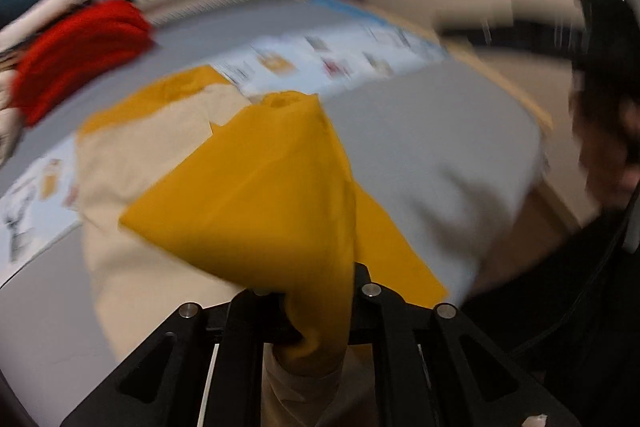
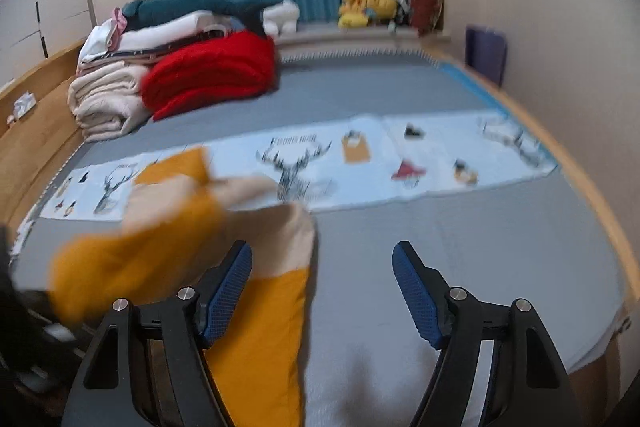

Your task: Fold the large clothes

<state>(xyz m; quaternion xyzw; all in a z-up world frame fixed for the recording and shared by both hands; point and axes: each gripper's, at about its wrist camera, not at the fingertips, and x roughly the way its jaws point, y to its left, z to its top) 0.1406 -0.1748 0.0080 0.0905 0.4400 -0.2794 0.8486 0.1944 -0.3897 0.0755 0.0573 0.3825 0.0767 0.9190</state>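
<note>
A mustard-yellow and beige garment [image 1: 248, 179] lies partly spread on the grey bed [image 1: 420, 147]. My left gripper [image 1: 316, 323] is shut on a bunched yellow fold of it, and the cloth rises in a tent from the jaws. The picture is blurred by motion. In the right wrist view the same garment [image 2: 192, 239] lies at the lower left, its yellow and beige edge beside the left blue pad. My right gripper [image 2: 322, 291] stands open above the grey bed [image 2: 440, 251], with nothing between its blue fingers [image 2: 416, 295].
A pale blue printed strip [image 2: 400, 155] crosses the bed. Folded red blanket [image 2: 212, 75] and stacked beige and white linens [image 2: 108, 99] sit at the far left. A wooden bed frame [image 2: 32, 131] borders the left. Part of a person [image 1: 600, 147] shows at the right of the left wrist view.
</note>
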